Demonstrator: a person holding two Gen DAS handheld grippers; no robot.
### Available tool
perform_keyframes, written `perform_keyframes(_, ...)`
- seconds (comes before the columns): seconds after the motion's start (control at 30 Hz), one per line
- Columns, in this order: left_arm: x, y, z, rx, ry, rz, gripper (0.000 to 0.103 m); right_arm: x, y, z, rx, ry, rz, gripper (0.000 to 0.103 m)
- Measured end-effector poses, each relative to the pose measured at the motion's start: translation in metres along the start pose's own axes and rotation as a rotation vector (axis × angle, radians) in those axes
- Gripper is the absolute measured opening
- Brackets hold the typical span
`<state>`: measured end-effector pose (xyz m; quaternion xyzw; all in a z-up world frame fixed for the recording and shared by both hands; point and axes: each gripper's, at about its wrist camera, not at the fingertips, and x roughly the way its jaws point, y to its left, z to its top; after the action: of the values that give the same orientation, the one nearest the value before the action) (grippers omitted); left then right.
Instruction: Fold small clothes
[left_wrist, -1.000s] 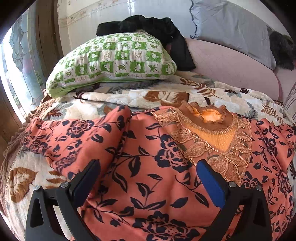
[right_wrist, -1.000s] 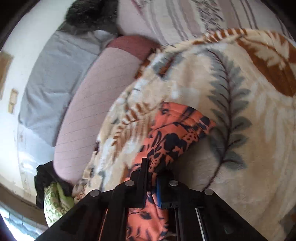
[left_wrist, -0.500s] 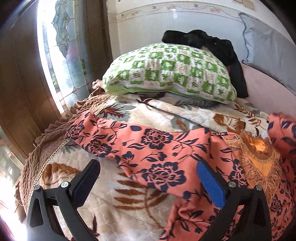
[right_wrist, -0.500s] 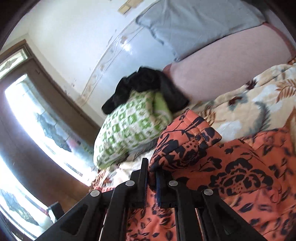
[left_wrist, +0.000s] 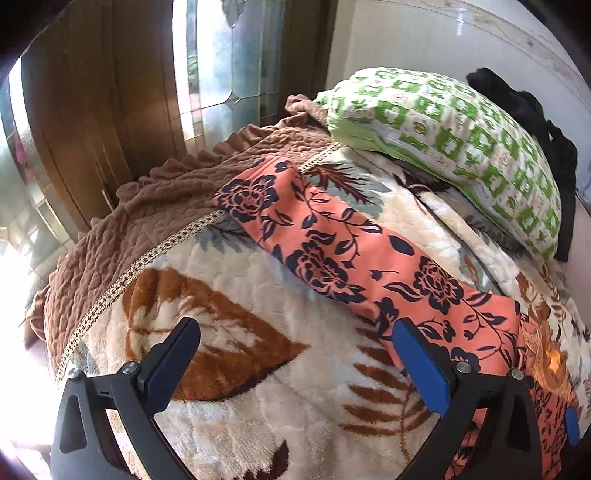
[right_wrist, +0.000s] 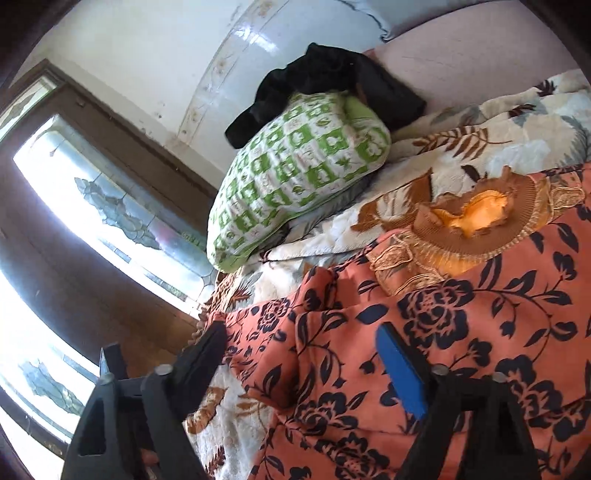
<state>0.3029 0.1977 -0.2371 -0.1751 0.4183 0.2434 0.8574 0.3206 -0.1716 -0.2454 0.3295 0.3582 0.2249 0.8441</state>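
Garment: one orange floral top (right_wrist: 480, 332) with dark flower print and a gold-trimmed neckline (right_wrist: 476, 221), lying on the bed, face up.
Left sleeve: stretched out flat across the blanket toward the bed's brown edge (left_wrist: 325, 254); not yet folded in.
Right side: a fold of the printed cloth lies doubled over the body near the right gripper, which suggests that sleeve has been laid inward; judged, not certain.
Progress: early. One sleeve apparently in; the other sleeve and the body folds remain.
Left gripper (left_wrist: 295, 362): jaws spread wide and empty, hovering above the blanket just beside the outstretched sleeve; one blue pad overlaps the cloth in view, contact cannot be told.
Right gripper (right_wrist: 303, 358): jaws apart, holding nothing, low over the folded cloth.
Bed: floral fleece blanket (left_wrist: 258, 387) over a brown quilted cover (left_wrist: 155, 206).
Count, garments to fold: one in view.
Count, pillows: one green-and-white checked pillow (left_wrist: 461, 147); part of a grey one at the right wrist view's top edge.
Count, other clothing: one black item (right_wrist: 325, 81) heaped behind the pillow.
Surroundings: leaded glass window (right_wrist: 110, 229) in a wooden frame, beside the bed.
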Motion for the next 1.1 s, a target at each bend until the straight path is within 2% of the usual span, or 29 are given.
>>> perform_keyframes(0.07,0.004,0.011,0.002,-0.041,0.02,0.029,0.103,0.012,-0.001,0.003,-0.003,0.036,-0.03,0.059)
perform_keyframes(0.1,0.005,0.016,0.002,-0.059,0.024,0.044,0.103,0.024,-0.002,-0.002,-0.017,0.085,-0.056,0.058)
perform_keyframes(0.2,0.011,0.036,0.006,-0.126,0.055,0.091,0.103,0.074,-0.012,-0.03,-0.038,0.349,-0.226,0.059)
perform_keyframes(0.27,0.013,0.056,0.01,-0.186,0.067,0.12,0.103,0.074,0.0,-0.032,-0.119,0.317,-0.264,0.058)
perform_keyframes(0.37,0.006,0.089,0.017,-0.284,0.043,0.18,0.103,0.065,0.04,-0.019,-0.202,0.232,-0.245,0.06)
perform_keyframes(0.4,0.002,0.101,0.019,-0.317,0.025,0.208,0.103,0.067,0.059,-0.017,-0.254,0.223,-0.224,0.069)
perform_keyframes(0.47,-0.008,0.125,0.024,-0.386,-0.016,0.277,0.103,0.083,0.102,-0.022,-0.387,0.251,-0.191,0.075)
perform_keyframes(0.53,-0.018,0.147,0.027,-0.453,-0.066,0.339,0.103,0.11,0.142,-0.037,-0.504,0.314,-0.145,0.075)
perform_keyframes(0.67,-0.032,0.179,0.031,-0.531,-0.12,0.389,0.103,0.173,0.197,-0.07,-0.613,0.407,-0.082,0.075)
perform_keyframes(0.77,-0.028,0.195,0.035,-0.558,-0.103,0.377,0.103,0.223,0.223,-0.093,-0.663,0.453,-0.089,0.075)
perform_keyframes(0.87,-0.022,0.206,0.035,-0.592,-0.077,0.355,0.103,0.268,0.237,-0.118,-0.763,0.488,-0.172,0.075)
perform_keyframes(1.0,-0.017,0.205,0.035,-0.603,-0.052,0.302,0.103,0.31,0.254,-0.144,-0.957,0.438,-0.328,0.075)
perform_keyframes(1.07,-0.017,0.201,0.035,-0.594,-0.05,0.286,0.103,0.328,0.262,-0.152,-0.996,0.45,-0.361,0.075)
perform_keyframes(1.1,-0.016,0.199,0.036,-0.59,-0.046,0.281,0.103,0.332,0.266,-0.151,-0.993,0.43,-0.36,0.074)
